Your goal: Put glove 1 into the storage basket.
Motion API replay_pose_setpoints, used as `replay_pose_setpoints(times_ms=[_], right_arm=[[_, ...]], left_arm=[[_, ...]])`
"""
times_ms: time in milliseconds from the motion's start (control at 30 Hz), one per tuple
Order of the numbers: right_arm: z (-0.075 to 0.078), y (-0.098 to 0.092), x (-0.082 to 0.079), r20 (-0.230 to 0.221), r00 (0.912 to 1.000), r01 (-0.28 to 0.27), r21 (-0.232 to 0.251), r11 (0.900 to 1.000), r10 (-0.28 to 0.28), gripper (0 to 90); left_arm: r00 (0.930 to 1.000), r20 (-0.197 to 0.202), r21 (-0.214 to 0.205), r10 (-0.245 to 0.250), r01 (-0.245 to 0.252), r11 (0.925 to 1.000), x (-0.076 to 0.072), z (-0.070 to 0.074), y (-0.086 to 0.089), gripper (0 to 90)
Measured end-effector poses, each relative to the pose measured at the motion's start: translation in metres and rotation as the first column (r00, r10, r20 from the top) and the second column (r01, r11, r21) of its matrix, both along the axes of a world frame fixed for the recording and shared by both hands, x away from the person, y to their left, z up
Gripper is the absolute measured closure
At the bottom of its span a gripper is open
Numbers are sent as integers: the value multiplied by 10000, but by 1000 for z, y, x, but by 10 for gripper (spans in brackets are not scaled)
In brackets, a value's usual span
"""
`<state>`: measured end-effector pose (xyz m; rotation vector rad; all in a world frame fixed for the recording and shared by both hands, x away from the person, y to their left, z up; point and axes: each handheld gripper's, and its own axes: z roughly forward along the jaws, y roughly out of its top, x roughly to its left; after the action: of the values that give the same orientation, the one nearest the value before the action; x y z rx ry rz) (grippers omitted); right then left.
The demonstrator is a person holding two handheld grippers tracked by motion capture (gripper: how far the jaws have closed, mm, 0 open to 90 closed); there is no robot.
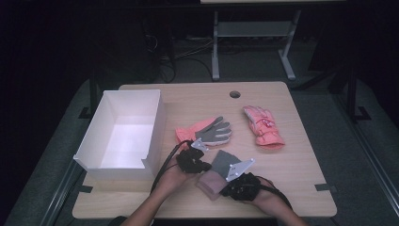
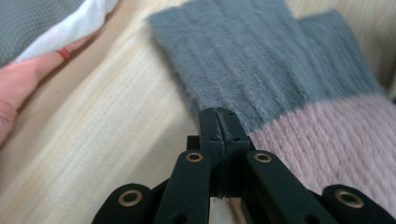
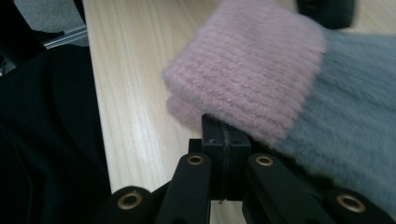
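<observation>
Pinching the fuzzy grey-and-pink glove [image 1: 217, 171] from both sides — that's where I am. My left gripper [image 2: 219, 122] has its jaws pressed together right at the glove's edge, at the seam between the grey part and the pink cuff; a bit of fabric looks nipped between the tips, though I can't be fully sure how much. My right gripper [image 3: 224, 130] is likewise clamped tight, tips tucked under the pink cuff end, so it looks pinched on the glove too. In the high view the left gripper [image 1: 194, 159] sits just left of the glove and the right gripper [image 1: 242, 181] just right of it, both touching it, near my edge of the table [image 1: 301, 179].

Further out: an orange-and-grey glove [image 1: 206, 132] lies flat near the table's middle, just beyond my left gripper, and a pink ski glove [image 1: 262, 127] lies to its right, well apart from my hands. The white box [image 1: 123, 132] stands open at the left side of the table, with nothing visible inside.

Step in hand, as I judge it — gripping this glove at two points to lift or fold it. Next move likely calls for raising both hands together, keeping the fabric taut, and carrying it leftward over the box wall without dragging the orange-and-grey glove along.
</observation>
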<state>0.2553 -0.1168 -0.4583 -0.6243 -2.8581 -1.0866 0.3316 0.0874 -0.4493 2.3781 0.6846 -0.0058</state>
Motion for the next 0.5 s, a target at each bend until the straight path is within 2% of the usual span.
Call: replay_pose_setpoints(times_ms=[33, 67, 200, 267, 300, 333, 367, 400, 433, 500], right_arm=[[-1, 3, 0, 85, 9999, -74, -13, 10000, 74, 900], [-1, 6, 2, 263, 9994, -224, -53, 9997, 226, 900], [-1, 21, 2, 187, 9994, -306, -11, 9995, 307, 900], [-2, 25, 3, 329, 9982, -503, -74, 9987, 506, 900], [-3, 25, 3, 377, 9978, -545, -81, 9985, 547, 900], [-2, 22, 2, 251, 9987, -438, -42, 9990, 439, 900], [-1, 20, 1, 261, 9988, -410, -10, 9992, 410, 899], [0, 16, 0, 209, 9992, -339, 55, 9994, 338, 882], [2, 10, -2, 120, 9997, -195, 172, 9997, 193, 848], [5, 0, -5, -44, 10000, 62, 285, 9996, -60, 776]], left_arm=[[10000, -25, -45, 95, -95, 9999, 1, 0, 0, 896], [10000, 21, 176, -23, 22, 9998, 4, 1, 1, 896], [10000, 60, 99, 44, -44, 9999, 10, 2, 2, 896], [9999, 34, 69, 123, -123, 9999, 11, 3, 2, 895], [9997, 68, -53, 218, -217, 9997, 10, 3, 3, 888], [9999, 104, 60, 123, -124, 9999, 10, 5, 4, 872], [9998, 144, 0, 147, -148, 9999, 10, 6, 5, 856], [9994, 177, -218, 281, -277, 9994, 9, 9, 8, 827], [9992, 97, -358, 395, -391, 9986, 8, 10, 9, 793], [9991, 175, -359, 389, -382, 9986, 6, 16, 13, 702]])
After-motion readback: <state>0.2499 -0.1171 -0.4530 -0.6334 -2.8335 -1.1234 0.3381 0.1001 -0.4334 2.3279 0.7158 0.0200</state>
